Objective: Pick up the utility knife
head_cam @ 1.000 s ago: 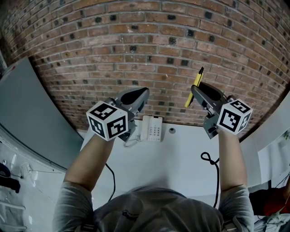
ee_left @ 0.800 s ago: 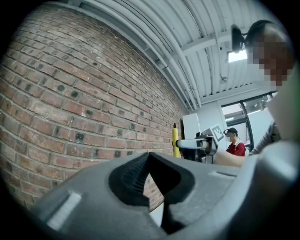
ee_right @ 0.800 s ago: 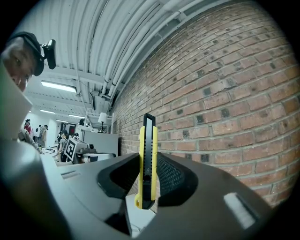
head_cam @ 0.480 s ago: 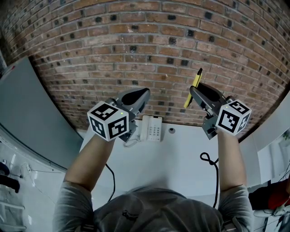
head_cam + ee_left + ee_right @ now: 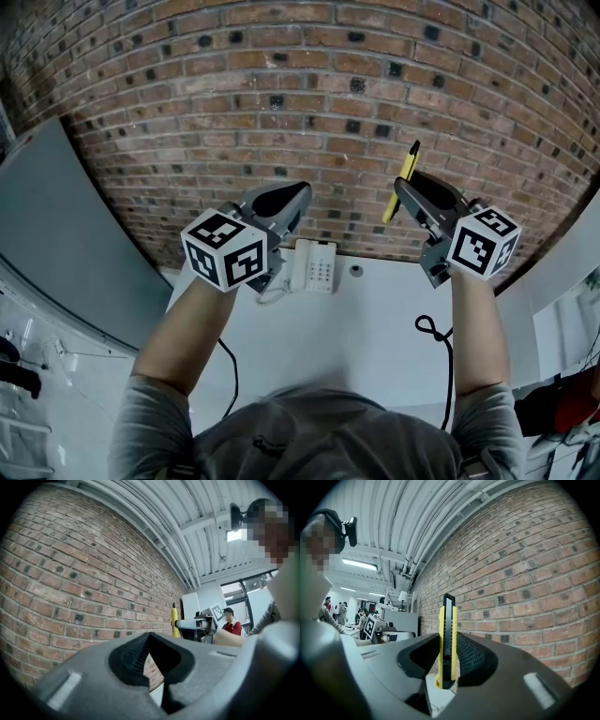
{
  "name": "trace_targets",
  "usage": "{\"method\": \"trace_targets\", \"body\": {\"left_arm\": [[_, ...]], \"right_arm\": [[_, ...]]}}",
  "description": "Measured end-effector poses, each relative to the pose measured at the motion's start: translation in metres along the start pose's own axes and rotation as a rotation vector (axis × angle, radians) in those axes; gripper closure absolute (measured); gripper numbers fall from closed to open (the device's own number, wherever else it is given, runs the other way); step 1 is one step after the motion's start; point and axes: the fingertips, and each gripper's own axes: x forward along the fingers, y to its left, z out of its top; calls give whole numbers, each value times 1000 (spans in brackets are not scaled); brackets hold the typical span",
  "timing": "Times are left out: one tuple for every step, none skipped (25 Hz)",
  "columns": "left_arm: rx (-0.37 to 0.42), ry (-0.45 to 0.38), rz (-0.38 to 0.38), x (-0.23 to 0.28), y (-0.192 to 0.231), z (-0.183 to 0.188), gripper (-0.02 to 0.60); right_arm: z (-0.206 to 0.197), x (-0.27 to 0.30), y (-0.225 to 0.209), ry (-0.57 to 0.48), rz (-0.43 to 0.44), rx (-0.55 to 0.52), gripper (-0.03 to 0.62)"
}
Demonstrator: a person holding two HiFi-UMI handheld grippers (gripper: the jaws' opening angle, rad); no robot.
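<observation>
The utility knife (image 5: 403, 180) is yellow and black and stands upright, held up in front of the brick wall. My right gripper (image 5: 406, 194) is shut on it. In the right gripper view the knife (image 5: 446, 639) sits between the ribbed pads (image 5: 469, 654), with its tip above the jaws and its tail below. My left gripper (image 5: 294, 194) is raised at the same height to the left, its jaws shut with nothing between them; the tips meet in the left gripper view (image 5: 150, 634). From there the knife (image 5: 174, 622) shows far off to the right.
A brick wall (image 5: 300, 94) stands close ahead. Below the grippers lies a white table (image 5: 375, 328) with a white desk phone (image 5: 312, 265), a small grey knob (image 5: 355, 270) and a black cable (image 5: 433, 330). A grey panel (image 5: 56, 234) leans at the left.
</observation>
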Motion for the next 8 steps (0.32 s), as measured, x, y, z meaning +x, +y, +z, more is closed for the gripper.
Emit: {"method": "trace_targets", "body": {"left_arm": [[0,0,-1,0,0,0,586],[0,-1,-2,0,0,1,586],[0,-1,-3,0,-1,1,586],[1,-2,-4,0,-1,2,586],[1,-3,-5,0,-1,2,586],[1,-4,-6,0,-1,2,586],[1,-4,-6,0,-1,2,586],[1,-5,-7,1,-2,2,586]], "right_arm": [[0,0,0,-1,1,-1,471],[1,0,0,-4,3,-3,471],[1,0,0,-5,4,-4,471],[1,0,0,-4,4,-6,471],[1,0,1,-3,3,-7,471],[1,0,1,-1,1,-8,471],[0,0,1,2,-1,-8,471],[0,0,1,5,-3,-9,471]]}}
